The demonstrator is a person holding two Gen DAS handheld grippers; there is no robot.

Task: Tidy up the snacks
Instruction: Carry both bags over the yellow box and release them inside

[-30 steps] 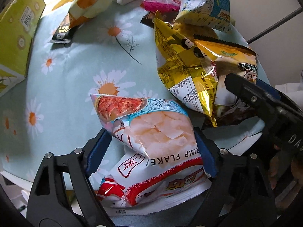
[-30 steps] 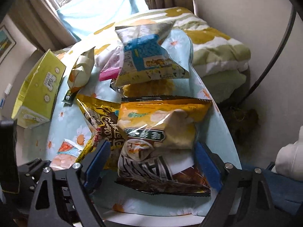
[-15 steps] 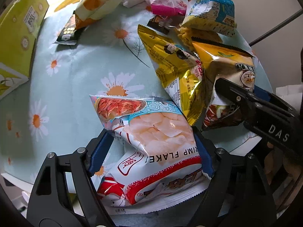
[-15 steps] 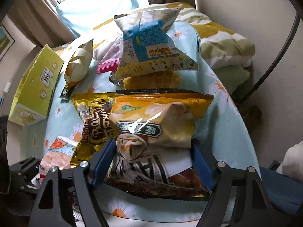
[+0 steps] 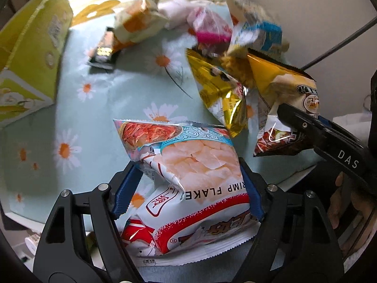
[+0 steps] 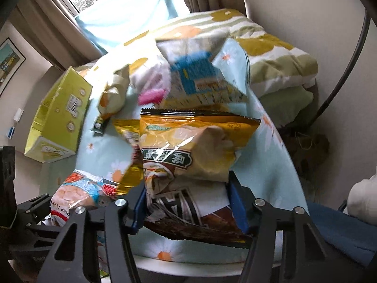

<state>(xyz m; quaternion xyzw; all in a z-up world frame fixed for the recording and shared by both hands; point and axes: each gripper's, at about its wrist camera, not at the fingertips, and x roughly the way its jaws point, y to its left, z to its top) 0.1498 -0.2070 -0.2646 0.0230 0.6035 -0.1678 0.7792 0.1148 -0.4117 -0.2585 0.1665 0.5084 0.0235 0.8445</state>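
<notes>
My left gripper [image 5: 188, 188] is shut on a white, red and blue shrimp flake bag [image 5: 188, 165], held just above the daisy-print tablecloth [image 5: 99, 122]. My right gripper [image 6: 188, 202] is shut on an orange and brown chip bag [image 6: 188, 151], lifted off the table; this bag also shows in the left wrist view [image 5: 289, 101]. A shiny gold bag [image 5: 221, 94] tips up beside it. The shrimp flake bag shows at the lower left of the right wrist view [image 6: 77, 191].
An open yellow-green cardboard box [image 5: 26, 54] lies at the left of the table. At the far side are a blue and white bag [image 5: 256, 33], a pink packet [image 5: 209, 27], an orange and white bag [image 5: 139, 23] and a dark bar [image 5: 103, 52]. A folded quilt [image 6: 271, 54] lies beyond.
My right gripper has closed tighter on the orange chip bag and lifted it, and the gold bag tipped with it. My left gripper has raised the shrimp flake bag slightly.
</notes>
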